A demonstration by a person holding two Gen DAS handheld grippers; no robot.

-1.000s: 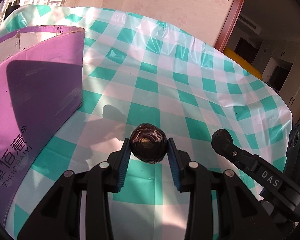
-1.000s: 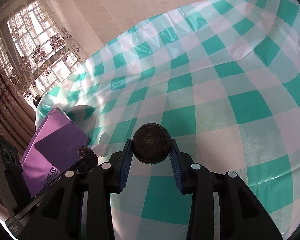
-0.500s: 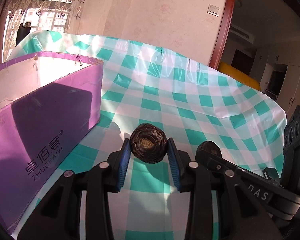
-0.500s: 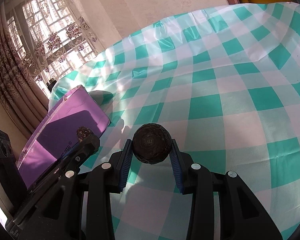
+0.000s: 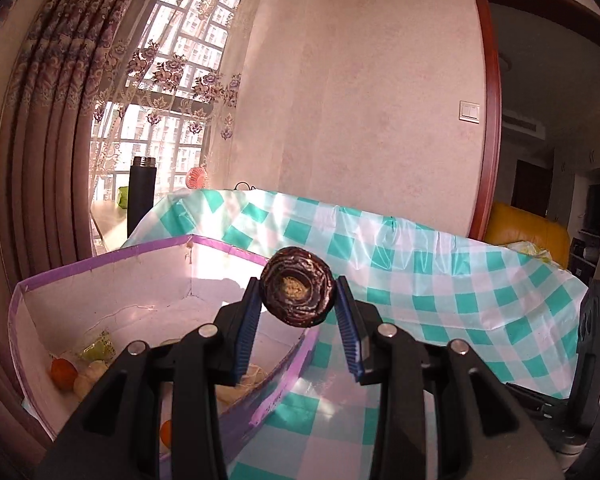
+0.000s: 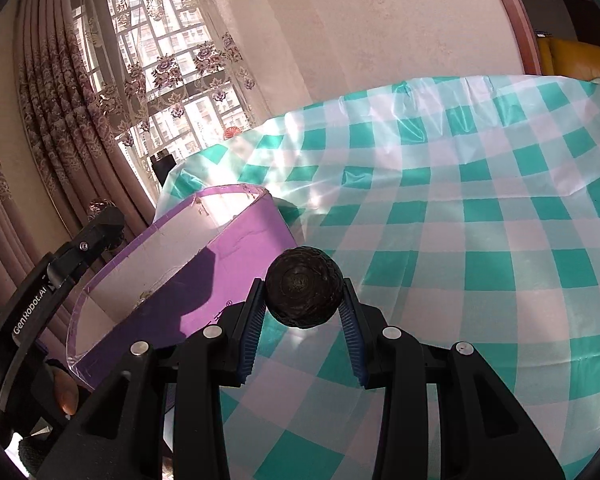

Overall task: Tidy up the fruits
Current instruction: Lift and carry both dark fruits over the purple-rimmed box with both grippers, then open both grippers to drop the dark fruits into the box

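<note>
Sun came through a gridded window (image 5: 172,64) behind a flowered lace curtain (image 5: 180,80) and heavy drapes (image 5: 40,128). A pinkish wall (image 5: 360,100) ran to a red-brown doorframe (image 5: 490,120); beyond stood an orange sofa (image 5: 528,232).

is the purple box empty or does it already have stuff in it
Not empty. The left wrist view looks into the open purple box: an orange fruit, a pale round one and a yellow-green wrapped item lie at its near end.

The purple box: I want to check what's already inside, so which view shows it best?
The left wrist view: it looks into the purple box, showing fruit on its floor. The right wrist view shows mainly its outer wall and rim.
</note>
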